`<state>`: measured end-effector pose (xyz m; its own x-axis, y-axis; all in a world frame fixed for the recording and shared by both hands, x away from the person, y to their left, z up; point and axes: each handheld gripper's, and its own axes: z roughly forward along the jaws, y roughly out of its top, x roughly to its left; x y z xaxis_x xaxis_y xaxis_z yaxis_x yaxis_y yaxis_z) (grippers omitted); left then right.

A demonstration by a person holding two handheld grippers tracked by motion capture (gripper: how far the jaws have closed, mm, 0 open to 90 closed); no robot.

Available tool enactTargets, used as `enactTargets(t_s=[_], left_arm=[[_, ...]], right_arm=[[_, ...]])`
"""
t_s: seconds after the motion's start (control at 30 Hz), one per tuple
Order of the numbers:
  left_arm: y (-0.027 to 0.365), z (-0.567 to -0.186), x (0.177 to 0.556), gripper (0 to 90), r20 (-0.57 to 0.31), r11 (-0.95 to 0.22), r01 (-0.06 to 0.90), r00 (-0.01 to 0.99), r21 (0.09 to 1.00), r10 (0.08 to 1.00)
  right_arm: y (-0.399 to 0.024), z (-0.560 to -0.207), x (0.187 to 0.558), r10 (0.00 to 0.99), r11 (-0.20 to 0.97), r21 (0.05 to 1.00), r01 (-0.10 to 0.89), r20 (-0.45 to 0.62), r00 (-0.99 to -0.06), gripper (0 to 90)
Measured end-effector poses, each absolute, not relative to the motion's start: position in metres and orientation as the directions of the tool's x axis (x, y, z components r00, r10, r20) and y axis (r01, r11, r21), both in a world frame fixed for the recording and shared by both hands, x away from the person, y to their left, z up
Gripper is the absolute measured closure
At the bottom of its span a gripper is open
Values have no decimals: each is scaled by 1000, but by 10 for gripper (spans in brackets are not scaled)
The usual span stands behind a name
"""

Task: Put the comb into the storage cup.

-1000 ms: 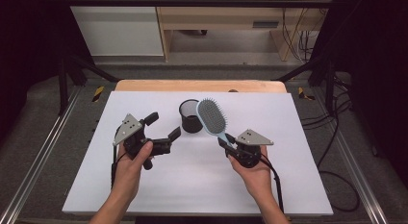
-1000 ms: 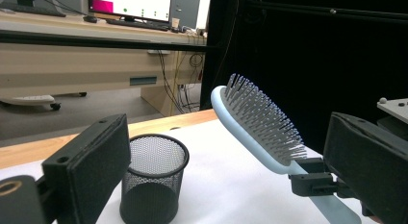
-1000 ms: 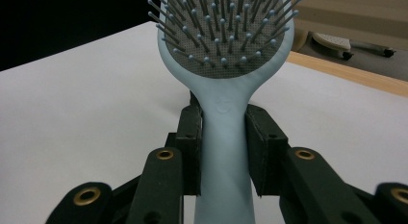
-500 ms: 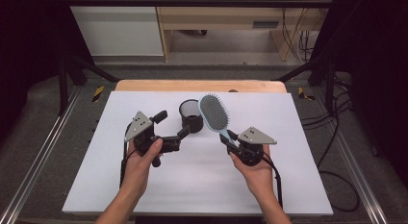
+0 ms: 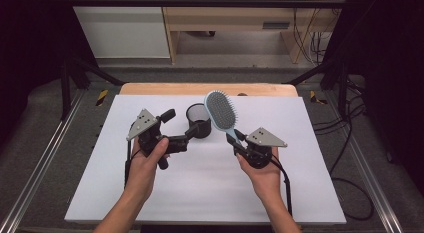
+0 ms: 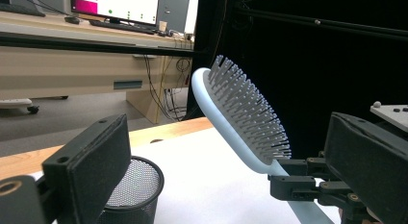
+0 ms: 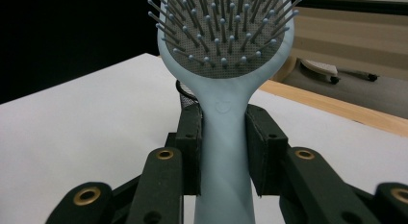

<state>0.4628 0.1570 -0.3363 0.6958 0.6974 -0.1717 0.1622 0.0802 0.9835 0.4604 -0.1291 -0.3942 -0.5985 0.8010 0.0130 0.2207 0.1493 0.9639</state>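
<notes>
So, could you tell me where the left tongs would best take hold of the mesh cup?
Probably the mesh cup's rim wall: it stands upright and open-topped beside the left tongs, whose jaws are open. One jaw inside and one outside, coming from its left, stays clear of the hairbrush in the right tongs.

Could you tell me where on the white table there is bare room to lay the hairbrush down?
The white table is bare along its near edge between the two forearms, across its right part beyond the right tool, and at the far left corner. The middle far part is crowded: the mesh cup, the left tool reaching it, and the raised hairbrush.
</notes>
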Motion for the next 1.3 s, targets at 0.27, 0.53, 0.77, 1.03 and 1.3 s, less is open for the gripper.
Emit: enactTargets(t_s=[0.27, 0.53, 0.77, 1.03, 1.3], left_arm=[[151, -335, 466, 25, -191, 87, 182, 705, 979, 683], [142, -333, 479, 26, -190, 64, 200, 711, 978, 677], [137, -330, 488, 23, -217, 71, 228, 717, 971, 662], [128, -324, 493, 22, -243, 86, 245, 730, 966, 639], [120, -325, 498, 23, -258, 90, 264, 720, 960, 644]], right_arm=[[-119, -392, 460, 791, 134, 972, 192, 11, -612, 695], [-113, -391, 462, 774, 111, 976, 186, 32, -633, 694], [-111, -389, 461, 761, 87, 982, 169, 45, -648, 694], [-105, -392, 459, 748, 84, 981, 173, 53, -662, 694], [-108, -390, 456, 744, 68, 984, 166, 61, -665, 695]])
